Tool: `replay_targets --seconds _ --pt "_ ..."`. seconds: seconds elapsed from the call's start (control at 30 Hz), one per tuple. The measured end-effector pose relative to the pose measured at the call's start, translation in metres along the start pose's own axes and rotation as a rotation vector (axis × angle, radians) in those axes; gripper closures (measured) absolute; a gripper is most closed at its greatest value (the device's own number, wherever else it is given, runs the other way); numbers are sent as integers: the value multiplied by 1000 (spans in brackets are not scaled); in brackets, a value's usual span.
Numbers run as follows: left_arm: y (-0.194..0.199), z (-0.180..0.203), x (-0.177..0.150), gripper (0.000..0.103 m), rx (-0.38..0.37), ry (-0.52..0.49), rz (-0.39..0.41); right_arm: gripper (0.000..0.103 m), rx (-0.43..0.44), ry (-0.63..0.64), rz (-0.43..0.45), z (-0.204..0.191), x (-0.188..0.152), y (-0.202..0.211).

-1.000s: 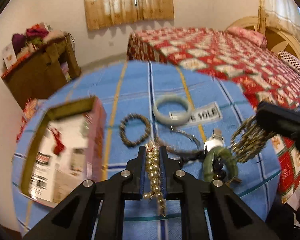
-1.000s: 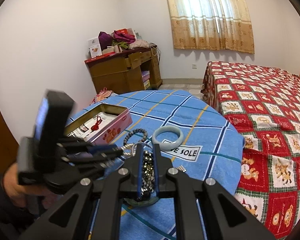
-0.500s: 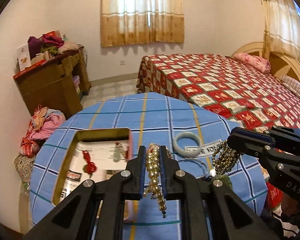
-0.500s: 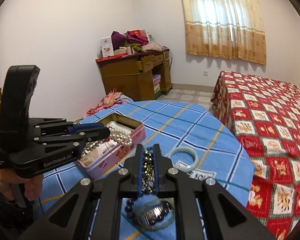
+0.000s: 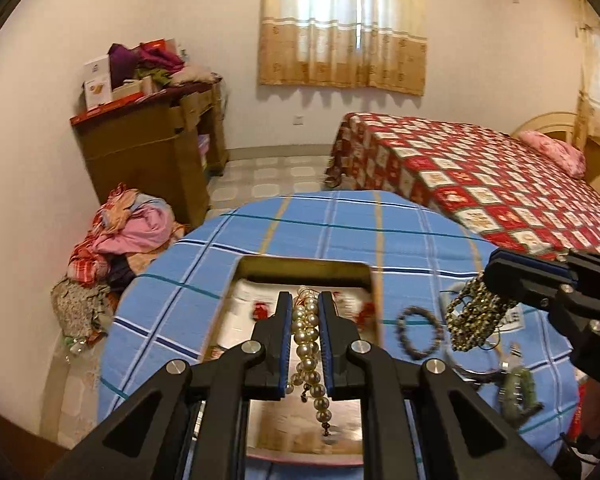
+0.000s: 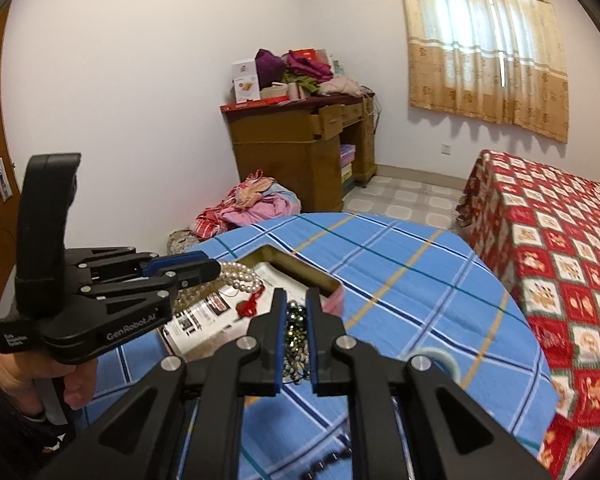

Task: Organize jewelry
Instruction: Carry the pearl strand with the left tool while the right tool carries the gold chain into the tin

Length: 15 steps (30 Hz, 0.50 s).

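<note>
Table (image 5: pixel 340 224) first: round, under a blue plaid cloth, with an open tin (image 5: pixel 304 266) near its left side, paper lining the bottom and a small red charm (image 6: pixel 249 305) lying inside. Loose on the cloth to the right of the tin sit a dark bead bracelet (image 5: pixel 420 332), a pale green bangle (image 6: pixel 446 360) and a blurred green piece (image 5: pixel 518 390) by the table's near edge.

Both grippers are pinched on jewelry. The left gripper (image 5: pixel 305 312) clamps a pearl strand (image 5: pixel 310 344) over the tin, with the strand's tail and a small dark end bead dangling below the jaws. The right gripper (image 6: pixel 295 322) clamps a bunch of dark, greenish beads (image 6: pixel 296 336), which in the left view hangs to the right of the tin, above the cloth rather than over the opening.

Risks, as I judge them: the pearls hang long and swing freely, so a release while the hand is moving could drape the tail over the tin's rim or drop it outside. The dark beads are bunched in several loops; if they go in on top of the pearls, the two may tangle, and a loop could snag on a pad when the jaws part. The two grippers are also near each other over a small opening, so they could bump.

The pearls are cream, glossy and evenly round; the dark beads are smaller, mottled and strung on thin cord.
</note>
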State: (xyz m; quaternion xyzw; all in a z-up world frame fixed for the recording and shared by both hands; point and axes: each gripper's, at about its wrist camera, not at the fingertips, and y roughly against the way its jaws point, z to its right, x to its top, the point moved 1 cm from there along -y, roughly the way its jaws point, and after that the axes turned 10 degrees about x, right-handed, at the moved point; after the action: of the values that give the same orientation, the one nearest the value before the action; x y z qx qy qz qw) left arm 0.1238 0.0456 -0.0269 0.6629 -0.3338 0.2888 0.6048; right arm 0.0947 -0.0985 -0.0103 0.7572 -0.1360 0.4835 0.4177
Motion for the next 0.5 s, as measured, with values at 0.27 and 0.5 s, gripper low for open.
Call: replay_targets --seconds 0.27,0.5 --pt "-26 -14 -1 91 43 2 -32 92 15 22 -61 -8 5 -48" --pt "-41 -18 -2 91 59 2 -48 92 7 26 -107 -8 0 -78"
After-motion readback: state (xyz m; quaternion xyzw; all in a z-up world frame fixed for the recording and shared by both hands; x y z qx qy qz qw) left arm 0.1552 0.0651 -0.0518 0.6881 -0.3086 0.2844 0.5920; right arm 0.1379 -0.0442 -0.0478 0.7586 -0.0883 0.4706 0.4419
